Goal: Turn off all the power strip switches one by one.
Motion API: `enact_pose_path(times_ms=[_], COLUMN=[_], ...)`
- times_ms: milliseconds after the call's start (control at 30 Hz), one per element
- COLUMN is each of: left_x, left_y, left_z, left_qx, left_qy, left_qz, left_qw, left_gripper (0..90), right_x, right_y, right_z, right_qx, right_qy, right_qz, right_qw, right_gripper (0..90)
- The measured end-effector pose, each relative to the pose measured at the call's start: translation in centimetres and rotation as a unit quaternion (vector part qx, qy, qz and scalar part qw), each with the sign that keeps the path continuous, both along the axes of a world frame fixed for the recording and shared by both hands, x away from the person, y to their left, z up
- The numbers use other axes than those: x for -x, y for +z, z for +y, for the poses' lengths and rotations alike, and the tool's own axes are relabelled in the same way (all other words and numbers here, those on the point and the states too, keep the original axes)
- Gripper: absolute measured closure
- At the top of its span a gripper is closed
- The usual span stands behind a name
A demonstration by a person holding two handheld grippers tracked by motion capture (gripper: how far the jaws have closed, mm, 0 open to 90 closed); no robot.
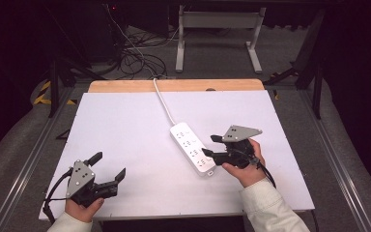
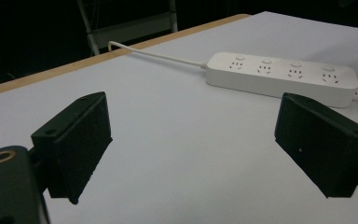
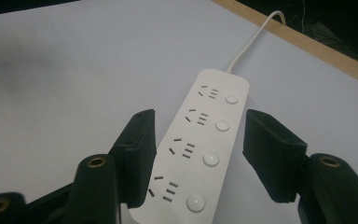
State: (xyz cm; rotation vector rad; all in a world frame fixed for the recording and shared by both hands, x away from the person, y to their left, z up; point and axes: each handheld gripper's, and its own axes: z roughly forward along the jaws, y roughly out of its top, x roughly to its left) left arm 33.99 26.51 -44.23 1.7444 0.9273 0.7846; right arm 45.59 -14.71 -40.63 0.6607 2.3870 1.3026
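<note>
White plastic power strip [image 3: 200, 154], rounded oblong, four sockets, on matte white table [image 1: 125, 130]; right gripper [image 3: 198, 158] straddles it, jaws apart, not pressing; left gripper [image 2: 191, 149] wide, holding nothing

White sheet [image 1: 125, 135] covers most of the tabletop, w/ a wooden edge [image 1: 125, 86] showing along the far side. Behind that, a messy pile of cables [image 1: 137, 55] on the grey floor, plus a white metal frame [image 1: 220, 29] standing nearby. Background's pretty dark.
</note>
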Motion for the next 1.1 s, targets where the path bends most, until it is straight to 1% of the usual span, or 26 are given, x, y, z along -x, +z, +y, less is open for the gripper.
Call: enact_pose_path(times_ms=[33, 67, 133, 167, 233, 267, 333, 400, 433, 467, 500, 533, 567, 600, 633, 667, 700, 733, 767, 800, 833, 867, 933, 1033, 1067, 1100], left_x=[0.0, 0.0, -0.1, 0.0, 0.0, 0.0, -0.1, -0.1, -0.1, -0.1, 0.0, 0.0, 0.0, 0.0, 0.0, 0.0, 0.0, 0.0, 0.0, 0.0, 0.0, 0.0, 0.0, 0.0, 0.0, 0.0], left_y=[0.0, 0.0, 0.0, 0.0, 0.0, 0.0, 0.0, -0.1, -0.1, -0.1, 0.0, 0.0, 0.0, 0.0, 0.0, 0.0, 0.0, 0.0, 0.0, 0.0, 0.0, 0.0, 0.0, 0.0, 0.0, 0.0], left_z=[0.0, 0.0, 0.0, 0.0, 0.0, 0.0, 0.0, 0.0, -0.1, -0.1, -0.1, -0.1, -0.1, -0.1, -0.1, -0.1, 0.0, 0.0, 0.0, 0.0, 0.0, 0.0, 0.0, 0.0, 0.0, 0.0], left_qx=[-0.001, -0.003, -0.003, -0.002, -0.003, -0.002, -0.001, -0.001, 0.000, 0.000, -0.001, -0.001, -0.001, -0.001, -0.002, -0.001, -0.003, -0.003, -0.003, -0.003, -0.003, -0.004, -0.003, -0.004, -0.004, -0.004], left_qy=[0.000, -0.001, 0.000, 0.000, -0.001, 0.000, 0.000, 0.000, 0.001, 0.001, 0.000, 0.001, 0.001, 0.001, 0.002, 0.002, 0.001, 0.001, 0.002, 0.002, 0.001, 0.001, 0.003, 0.003, 0.003, 0.003], left_qz=[-0.001, -0.001, 0.000, 0.000, -0.001, -0.001, 0.000, 0.000, 0.000, 0.000, 0.001, 0.000, 0.000, 0.000, -0.001, 0.000, -0.001, -0.001, -0.001, -0.001, -0.001, -0.002, -0.002, -0.001, -0.001, -0.002], left_qw=[1.0000, 1.0000, 1.0000, 1.0000, 1.0000, 1.0000, 1.0000, 1.0000, 1.0000, 1.0000, 1.0000, 1.0000, 1.0000, 1.0000, 1.0000, 1.0000, 1.0000, 1.0000, 1.0000, 1.0000, 1.0000, 1.0000, 1.0000, 1.0000, 1.0000, 1.0000], left_gripper=[11.5, 11.5, 11.5, 11.5, 11.5, 11.5, 11.5, 11.5, 11.5, 11.6, 11.6, 11.7, 11.7, 11.7, 11.7, 11.7, 11.7, 11.7, 11.7, 11.7, 11.7, 11.7, 11.7, 11.7, 11.8, 11.8], right_x=[-0.1, -0.3, -0.4, -0.5, -0.5, -0.5, -0.5, -0.5, -0.6, -0.6, -0.6, -0.7, -0.7, -1.0, -1.1, -1.1, -1.4, -1.6, -1.7, -1.7, -1.9, -1.9, -2.1, -2.3, -2.3, -2.4], right_y=[0.0, -0.2, -0.2, -0.3, -0.3, -0.2, -0.2, -0.1, 0.0, 0.1, 0.2, 0.3, 0.3, 0.4, 0.4, 0.4, 0.6, 0.6, 0.6, 0.6, 0.8, 0.8, 0.9, 0.8, 0.8, 0.7], right_z=[0.1, 0.3, 0.5, 0.5, 0.6, 0.7, 0.7, 0.8, 0.8, 0.8, 0.8, 0.8, 0.8, 0.8, 0.9, 0.9, 1.0, 0.9, 0.9, 0.9, 1.0, 1.0, 1.1, 1.5, 1.5, 1.6], right_qx=[0.002, 0.007, 0.009, 0.010, 0.010, 0.014, 0.015, 0.021, 0.021, 0.020, 0.022, 0.024, 0.024, 0.028, 0.036, 0.036, 0.051, 0.046, 0.041, 0.041, 0.049, 0.049, 0.061, 0.073, 0.073, 0.079], right_qy=[-0.001, -0.001, 0.000, 0.002, 0.002, 0.003, 0.016, 0.017, 0.014, 0.017, 0.023, 0.028, 0.028, 0.037, 0.037, 0.037, 0.036, 0.037, 0.030, 0.030, 0.022, 0.022, 0.022, 0.018, 0.018, 0.012], right_qz=[0.000, 0.004, 0.006, 0.011, 0.013, 0.007, 0.011, 0.020, 0.015, 0.010, 0.013, 0.022, 0.022, 0.046, 0.047, 0.047, 0.065, 0.082, 0.097, 0.097, 0.105, 0.105, 0.107, 0.120, 0.120, 0.126], right_qw=[1.0000, 1.0000, 0.9999, 0.9999, 0.9999, 0.9999, 0.9997, 0.9994, 0.9996, 0.9996, 0.9994, 0.9991, 0.9991, 0.9979, 0.9975, 0.9975, 0.9959, 0.9949, 0.9940, 0.9940, 0.9931, 0.9931, 0.9921, 0.9899, 0.9899, 0.9889], right_gripper=[46.3, 49.6, 52.9, 54.7, 55.5, 58.7, 67.1, 66.5, 66.1, 70.6, 75.0, 82.6, 82.6, 90.0, 90.0, 90.0, 90.0, 90.0, 90.0, 90.0, 90.0, 90.0, 90.0, 90.0, 90.0, 90.0])
